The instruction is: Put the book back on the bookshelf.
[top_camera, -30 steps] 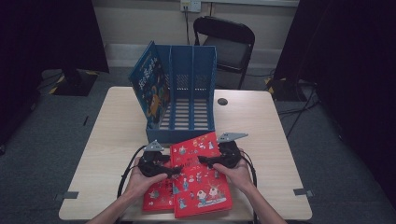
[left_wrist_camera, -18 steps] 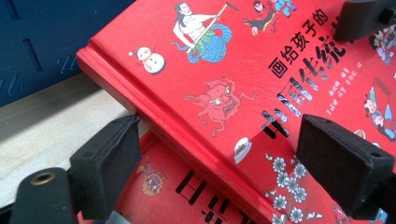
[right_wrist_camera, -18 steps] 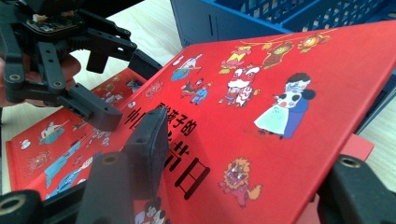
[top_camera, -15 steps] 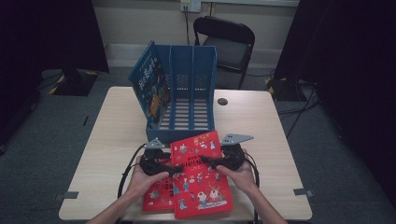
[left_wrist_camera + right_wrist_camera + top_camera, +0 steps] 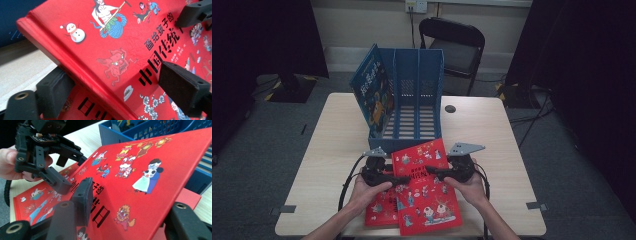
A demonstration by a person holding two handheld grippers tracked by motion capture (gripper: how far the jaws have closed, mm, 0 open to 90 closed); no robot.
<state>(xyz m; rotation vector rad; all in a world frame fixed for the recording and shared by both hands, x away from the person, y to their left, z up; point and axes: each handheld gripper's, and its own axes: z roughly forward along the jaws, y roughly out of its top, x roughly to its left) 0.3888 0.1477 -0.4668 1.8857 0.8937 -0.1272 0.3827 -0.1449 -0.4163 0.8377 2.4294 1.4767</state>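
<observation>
A red picture book (image 5: 424, 187) is lifted at the table's (image 5: 327, 150) near edge, pinched at opposite edges by the left gripper (image 5: 384, 176) and right gripper (image 5: 447, 172), both clamped on it. The left gripper view shows a second red book (image 5: 100, 113) beneath. A blue file rack (image 5: 412, 95) stands behind.

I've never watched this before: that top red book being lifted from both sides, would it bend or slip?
Probably stiff: the top red book shows a thick hard cover and stays flat while raised off the lower red book. It may be a bit slippery, since its cover looks glossy. The left hand-held gripper and right hand-held gripper each clamp an edge, which should steady it.
</observation>
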